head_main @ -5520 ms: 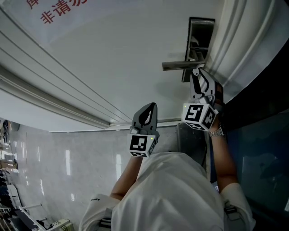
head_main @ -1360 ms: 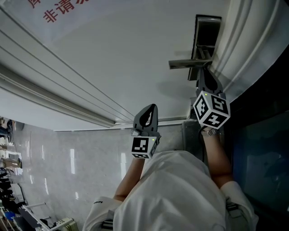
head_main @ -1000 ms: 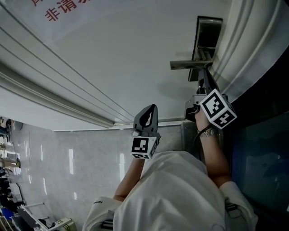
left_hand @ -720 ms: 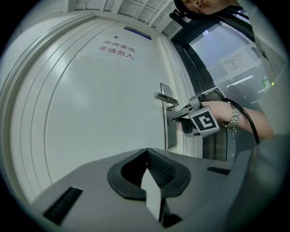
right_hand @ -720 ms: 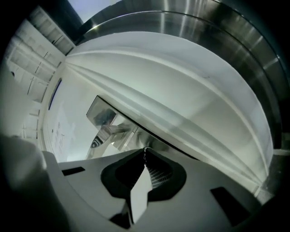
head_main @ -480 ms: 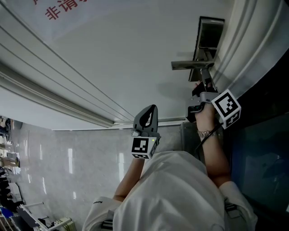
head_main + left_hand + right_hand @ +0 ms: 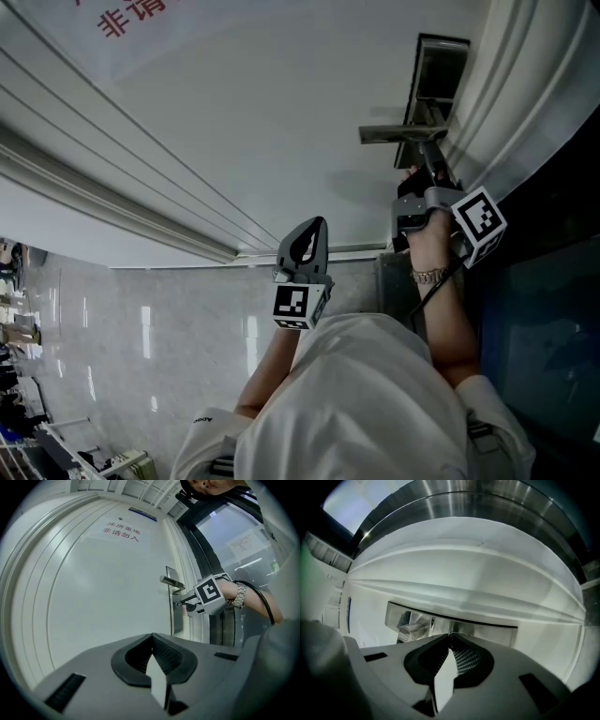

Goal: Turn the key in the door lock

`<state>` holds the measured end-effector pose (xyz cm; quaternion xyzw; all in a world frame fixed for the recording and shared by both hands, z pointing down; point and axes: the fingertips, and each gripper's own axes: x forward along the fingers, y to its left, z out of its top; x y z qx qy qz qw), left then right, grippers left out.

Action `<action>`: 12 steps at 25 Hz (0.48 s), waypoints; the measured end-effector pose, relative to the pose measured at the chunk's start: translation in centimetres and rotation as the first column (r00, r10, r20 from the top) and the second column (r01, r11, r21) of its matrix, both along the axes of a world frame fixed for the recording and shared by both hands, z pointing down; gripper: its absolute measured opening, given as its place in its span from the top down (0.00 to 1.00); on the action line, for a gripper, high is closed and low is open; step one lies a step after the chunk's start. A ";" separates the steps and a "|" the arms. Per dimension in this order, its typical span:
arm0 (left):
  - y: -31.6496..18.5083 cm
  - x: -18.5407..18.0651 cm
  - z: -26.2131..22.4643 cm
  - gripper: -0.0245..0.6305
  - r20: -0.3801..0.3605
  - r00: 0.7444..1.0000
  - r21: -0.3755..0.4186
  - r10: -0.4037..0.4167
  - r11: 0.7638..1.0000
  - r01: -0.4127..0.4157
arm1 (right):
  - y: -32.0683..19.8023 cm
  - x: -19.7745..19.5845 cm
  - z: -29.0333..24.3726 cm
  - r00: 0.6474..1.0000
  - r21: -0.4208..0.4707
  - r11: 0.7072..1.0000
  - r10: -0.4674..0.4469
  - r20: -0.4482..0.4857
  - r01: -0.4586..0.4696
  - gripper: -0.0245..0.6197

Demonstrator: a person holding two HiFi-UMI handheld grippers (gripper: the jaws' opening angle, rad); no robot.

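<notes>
The steel lock plate (image 7: 441, 70) with its lever handle (image 7: 389, 134) sits on the white door (image 7: 234, 122). My right gripper (image 7: 424, 152) points level at the plate just under the handle. Its jaws have just been opening slightly, and the tips stay pinched on the key, which they almost hide. In the left gripper view the right gripper (image 7: 180, 604) touches the lock plate (image 7: 176, 620) below the handle (image 7: 169, 581). The right gripper view shows the tips (image 7: 450, 634) against the plate (image 7: 492, 626). My left gripper (image 7: 314, 222) is shut and empty, apart from the lock.
A moulded white door frame (image 7: 511, 103) borders the lock side, with a dark glass panel (image 7: 548, 309) beyond it. Red print (image 7: 131, 14) is on the door. A marble floor (image 7: 141, 337) lies below, and the person's white shirt (image 7: 356, 403) fills the foreground.
The right gripper has rolled about its own axis at the lock; its marker cube swung outward and down toward the frame side. The left gripper has stayed in place.
</notes>
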<state>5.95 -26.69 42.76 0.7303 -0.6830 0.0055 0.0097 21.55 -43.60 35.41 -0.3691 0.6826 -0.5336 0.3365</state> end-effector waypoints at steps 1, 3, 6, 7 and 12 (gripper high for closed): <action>0.0 0.0 0.0 0.95 0.000 1.000 0.000 -0.001 1.000 0.001 | 0.0 0.0 0.2 1.000 -0.013 1.000 -0.001 0.022 0.001 0.93; 0.1 0.0 -0.1 0.95 -0.002 1.000 0.000 -0.003 1.000 0.003 | 0.0 0.1 0.2 0.997 -0.039 0.999 -0.002 0.072 0.005 0.92; 0.2 0.0 -0.1 0.95 -0.001 1.000 -0.001 -0.001 1.000 0.001 | 0.1 0.1 0.2 0.991 -0.064 0.998 -0.002 0.132 0.011 0.91; 0.2 0.1 0.0 0.95 -0.001 1.000 -0.002 -0.001 1.000 0.001 | 0.1 0.1 0.2 0.989 -0.070 0.997 -0.001 0.145 0.012 0.91; 0.3 0.1 0.0 0.95 0.001 1.000 -0.007 0.001 1.000 -0.001 | 0.0 0.1 0.0 0.999 0.005 1.000 -0.004 0.034 0.004 0.91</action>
